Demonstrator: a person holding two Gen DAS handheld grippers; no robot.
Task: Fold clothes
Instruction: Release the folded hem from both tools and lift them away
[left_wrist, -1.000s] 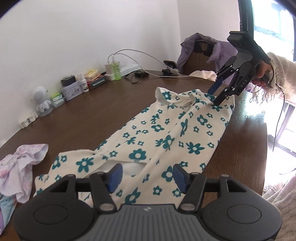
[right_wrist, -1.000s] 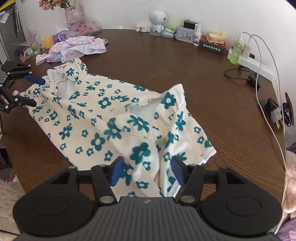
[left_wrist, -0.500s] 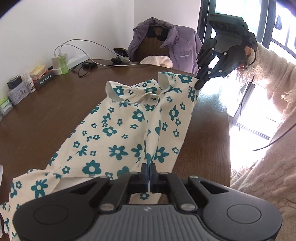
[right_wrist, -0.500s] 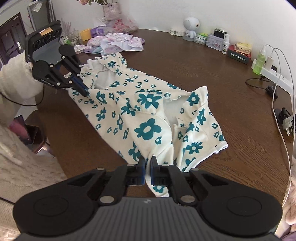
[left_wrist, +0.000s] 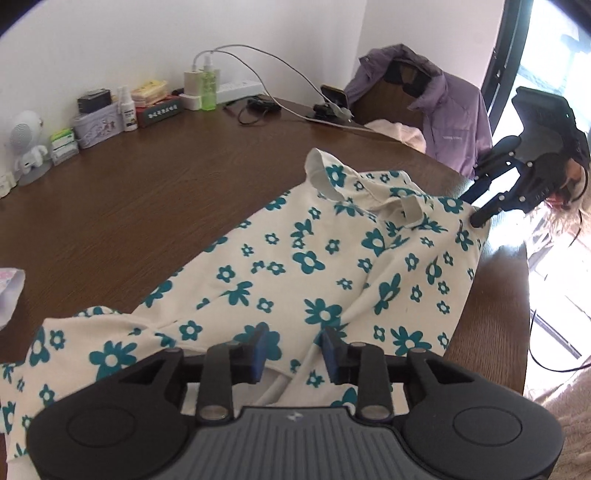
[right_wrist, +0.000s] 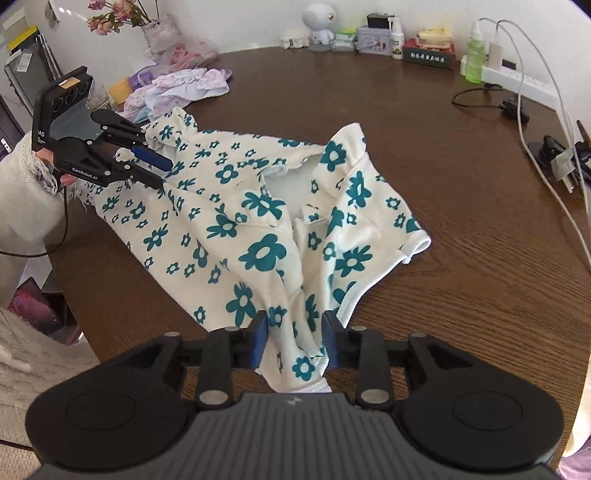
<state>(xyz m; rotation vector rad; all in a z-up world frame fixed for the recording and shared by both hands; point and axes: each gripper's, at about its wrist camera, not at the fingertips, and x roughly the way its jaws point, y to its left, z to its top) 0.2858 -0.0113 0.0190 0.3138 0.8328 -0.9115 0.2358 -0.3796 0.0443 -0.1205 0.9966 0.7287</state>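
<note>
The floral garment (right_wrist: 258, 229) lies rumpled along the table (right_wrist: 461, 258); left gripper (left_wrist: 293, 349) and right gripper (right_wrist: 294, 339) stand spread over opposite ends; flatten ridges before creasing.

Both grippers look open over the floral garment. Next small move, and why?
Probably close both again: the left gripper and right gripper each straddle the floral garment, which lies rumpled and unfolded on the table.
</note>
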